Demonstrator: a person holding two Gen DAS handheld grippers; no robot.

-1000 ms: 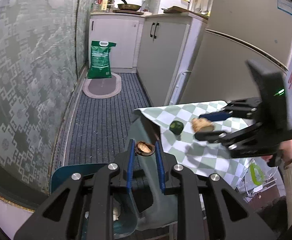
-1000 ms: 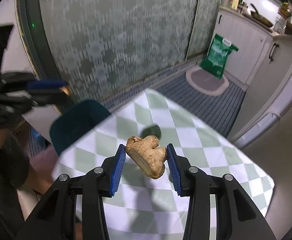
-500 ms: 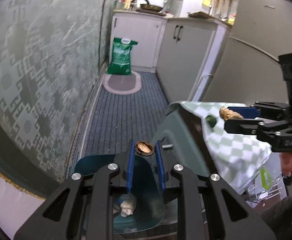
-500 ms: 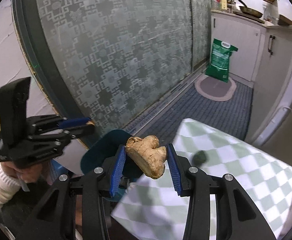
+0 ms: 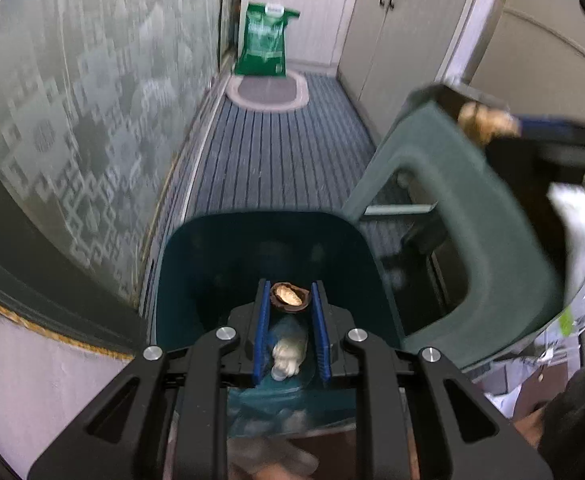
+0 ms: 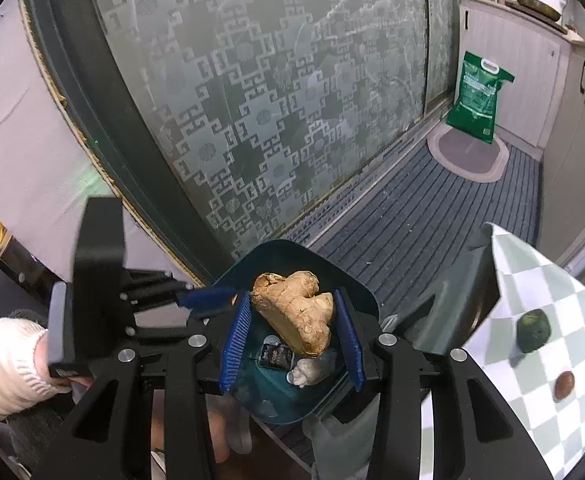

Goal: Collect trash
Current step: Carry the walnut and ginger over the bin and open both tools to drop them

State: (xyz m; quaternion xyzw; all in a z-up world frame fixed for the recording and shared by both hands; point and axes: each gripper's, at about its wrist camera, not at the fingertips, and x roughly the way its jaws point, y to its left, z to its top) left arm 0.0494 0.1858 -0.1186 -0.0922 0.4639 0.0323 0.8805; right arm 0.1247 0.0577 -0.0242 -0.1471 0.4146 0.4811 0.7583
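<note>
Left wrist view, nearest first: the left gripper pinches a walnut shell half between its blue pads, jaws almost together, right above the open teal trash bin. Below the shell, inside the bin, lies a pale crumpled scrap.

From the right wrist view, the right gripper clamps a knob of ginger between its pads, jaws partly spread around it, also poised above the same bin. On the bin's floor sit a small dark wrapper and the pale scrap.

Judged from this, the step in hand is the drop: both pieces have been carried to the bin and neither is released yet. The next move calls for each hand to hold its load inside the bin's rim and then let the jaws part, with the two tools kept from knocking together, since they crowd the same opening.

Farther off, on the checked tablecloth, a dark green lump and a small brown round piece wait, well apart from the bin.

Counted: two grippers, two pieces held, at least two items already binned, two pieces left on the table, one bin. Beyond stands one green sack on an oval mat.
</note>
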